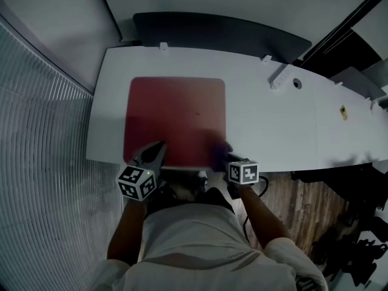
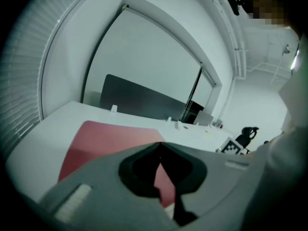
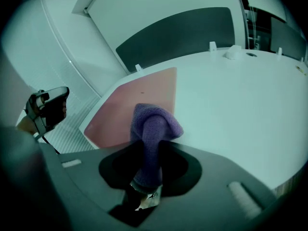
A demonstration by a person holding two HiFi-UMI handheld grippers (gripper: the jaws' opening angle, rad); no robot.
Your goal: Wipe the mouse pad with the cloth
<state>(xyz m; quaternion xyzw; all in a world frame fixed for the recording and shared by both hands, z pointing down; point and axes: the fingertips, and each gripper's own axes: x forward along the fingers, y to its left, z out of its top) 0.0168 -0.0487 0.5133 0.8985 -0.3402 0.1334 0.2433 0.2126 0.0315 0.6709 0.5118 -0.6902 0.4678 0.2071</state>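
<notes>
Cloth [image 3: 153, 129] clamped in right gripper [image 3: 148, 160] at 5 o'clock corner of mouse pad [image 1: 176, 117], poised to wipe; left gripper [image 2: 160, 147], jaws together, empty, rests at 7 o'clock.

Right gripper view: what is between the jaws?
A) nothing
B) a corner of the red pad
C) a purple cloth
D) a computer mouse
C: the right gripper is shut on the purple cloth, which sticks up from between its jaws, in front of the pad.

Bare desk [image 1: 273, 126] right of mouse pad [image 1: 176, 120]
</notes>
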